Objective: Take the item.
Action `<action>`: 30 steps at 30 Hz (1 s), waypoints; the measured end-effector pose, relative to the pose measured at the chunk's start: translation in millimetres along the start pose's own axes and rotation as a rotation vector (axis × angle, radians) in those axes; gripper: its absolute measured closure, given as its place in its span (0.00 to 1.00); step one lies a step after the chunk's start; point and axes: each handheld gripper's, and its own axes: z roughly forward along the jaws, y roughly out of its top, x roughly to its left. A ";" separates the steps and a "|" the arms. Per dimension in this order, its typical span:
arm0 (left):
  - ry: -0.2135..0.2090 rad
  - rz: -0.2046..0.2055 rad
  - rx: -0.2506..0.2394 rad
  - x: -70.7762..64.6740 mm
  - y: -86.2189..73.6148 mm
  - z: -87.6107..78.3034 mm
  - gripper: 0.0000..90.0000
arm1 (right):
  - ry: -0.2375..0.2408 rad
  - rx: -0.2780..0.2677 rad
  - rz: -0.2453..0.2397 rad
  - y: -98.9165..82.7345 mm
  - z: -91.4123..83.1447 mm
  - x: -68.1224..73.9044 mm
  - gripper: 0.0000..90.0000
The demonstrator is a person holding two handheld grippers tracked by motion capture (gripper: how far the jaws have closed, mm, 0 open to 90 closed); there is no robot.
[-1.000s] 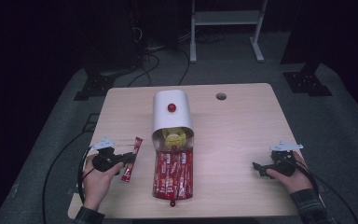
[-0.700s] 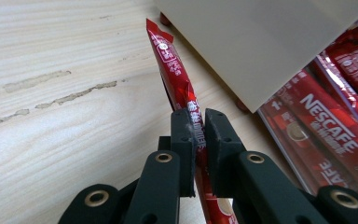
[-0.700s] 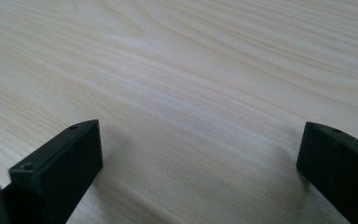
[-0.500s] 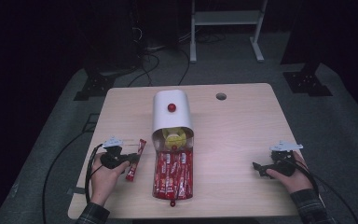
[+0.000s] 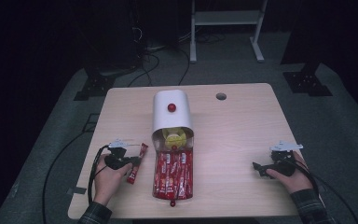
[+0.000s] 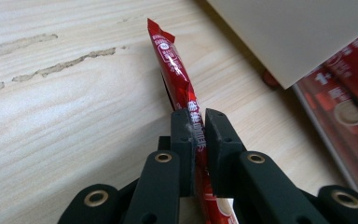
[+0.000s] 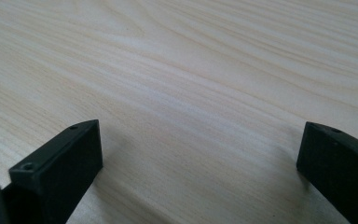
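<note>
Packet [image 6: 179, 79], red and slim, sits pinched between the closed jaws of the left claw [image 6: 199, 122], its free end slanting out ahead over the table [image 5: 242, 140], just beside the white box [image 5: 171, 114]. Right claw [image 7: 200, 154] rests wide open, well apart.

Around the light wooden table

A light wooden table [image 5: 242, 140] carries a white curved-top box [image 5: 171, 114] with a red knob [image 5: 171, 107], a yellow packet [image 5: 173, 137] inside; a tray of red sachets [image 5: 172, 175] lies before it. A white metal frame [image 5: 226, 18] stands behind
</note>
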 end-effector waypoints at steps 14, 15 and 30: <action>0.012 -0.010 0.009 2.4 -2.4 3.1 0.81 | 0.000 0.000 0.000 0.0 0.0 0.0 0.00; 0.009 -0.010 0.004 2.9 -2.3 2.4 0.79 | 0.000 0.000 0.000 0.0 0.0 0.0 0.00; 0.102 0.019 -0.082 12.2 -0.7 -17.3 0.47 | 0.000 0.000 0.000 0.0 0.0 0.0 0.00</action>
